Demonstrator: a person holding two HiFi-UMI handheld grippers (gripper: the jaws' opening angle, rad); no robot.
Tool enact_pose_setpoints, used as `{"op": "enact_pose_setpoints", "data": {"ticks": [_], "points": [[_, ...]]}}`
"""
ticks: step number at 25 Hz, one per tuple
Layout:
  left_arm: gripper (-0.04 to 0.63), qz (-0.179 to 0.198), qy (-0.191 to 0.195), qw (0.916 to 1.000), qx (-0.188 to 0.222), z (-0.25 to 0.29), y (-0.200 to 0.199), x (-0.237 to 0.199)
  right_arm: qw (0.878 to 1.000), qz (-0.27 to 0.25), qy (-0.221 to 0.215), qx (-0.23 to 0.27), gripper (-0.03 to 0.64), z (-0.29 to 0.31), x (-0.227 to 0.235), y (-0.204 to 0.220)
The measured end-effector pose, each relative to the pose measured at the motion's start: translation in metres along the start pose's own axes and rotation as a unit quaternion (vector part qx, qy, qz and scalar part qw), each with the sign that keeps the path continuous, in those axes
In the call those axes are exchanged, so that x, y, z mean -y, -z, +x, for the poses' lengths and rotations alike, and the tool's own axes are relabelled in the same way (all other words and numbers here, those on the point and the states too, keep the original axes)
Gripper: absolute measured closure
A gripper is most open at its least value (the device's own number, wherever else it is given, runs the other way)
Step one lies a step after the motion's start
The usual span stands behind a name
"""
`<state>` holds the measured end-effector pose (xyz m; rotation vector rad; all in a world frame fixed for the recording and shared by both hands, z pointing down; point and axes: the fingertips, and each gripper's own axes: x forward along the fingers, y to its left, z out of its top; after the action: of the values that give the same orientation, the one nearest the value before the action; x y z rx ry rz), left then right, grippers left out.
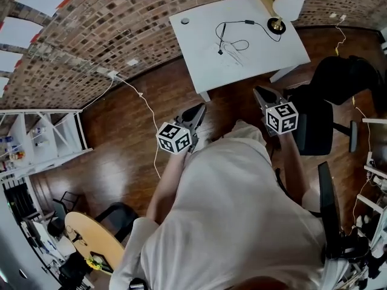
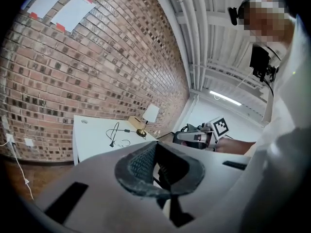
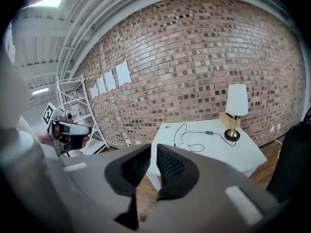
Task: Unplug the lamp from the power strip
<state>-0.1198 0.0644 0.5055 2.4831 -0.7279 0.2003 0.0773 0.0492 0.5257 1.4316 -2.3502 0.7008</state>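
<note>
The job sits on the white table [image 1: 199, 53] at the top centre of the head view, and both grippers hang short of its near edge. The lamp [image 1: 289, 3] stands at the table's upper right corner. Its black cord [image 1: 233, 23] runs left from the base through an inline switch [image 1: 249, 22], then turns down the frame and ends at a dark plug [image 1: 221, 51] near the middle of the tabletop. In the right gripper view a pale lump beside that cord end is probably the power strip [image 3: 183, 145]. It is white on white, and which way it lies cannot be told.

The plug lies up the frame from both tools. The left gripper [image 1: 201, 107] is just below the table's near left corner, almost straight under the plug. The right gripper [image 1: 259, 92] is below the near edge further right, on the lamp's side. Neither is clearly closer, though the left has the straighter line in.

Each gripper's own view shows its ribbed pads parted by only a thin slit with nothing between them, so both would need to spread before taking the plug.

Nothing stands on the wooden floor [image 1: 133, 144] between the grippers and the table. A black office chair [image 1: 320, 119] crowds the right side just beside the right gripper. A loose loop of the cord lies next to the plug and could be caught by mistake. A white cable [image 1: 145, 104] trails over the floor at left, well clear.
</note>
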Motion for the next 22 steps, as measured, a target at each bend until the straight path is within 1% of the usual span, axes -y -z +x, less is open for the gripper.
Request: {"op": "enact_pose_setpoints", "data": {"ticks": [3, 6, 10, 17, 22], "points": [[0.591, 0.0, -0.019, 0.9998, -0.007, 0.022, -0.009, 0.005, 1.0, -0.006, -0.014, -0.011, 0.579, 0.004, 0.022, -0.012], [0.591, -0.001, -0.041, 0.9991, -0.013, 0.043, -0.021, 0.006, 1.0, -0.015, -0.019, -0.011, 0.571, 0.008, 0.046, -0.025], [0.591, -0.003, -0.061, 0.9981, -0.008, 0.068, -0.032, 0.009, 0.999, -0.011, -0.035, -0.016, 0.571, 0.009, 0.072, -0.028], [0.591, -0.038, -0.09, 0.9952, -0.012, 0.104, -0.011, 0.02, 0.993, -0.043, -0.079, -0.072, 0.566, 0.001, 0.104, 0.01], [0.591, -0.057, -0.108, 0.9923, -0.02, 0.121, 0.009, 0.03, 0.99, -0.006, -0.078, -0.119, 0.566, -0.003, 0.145, 0.05]]}}
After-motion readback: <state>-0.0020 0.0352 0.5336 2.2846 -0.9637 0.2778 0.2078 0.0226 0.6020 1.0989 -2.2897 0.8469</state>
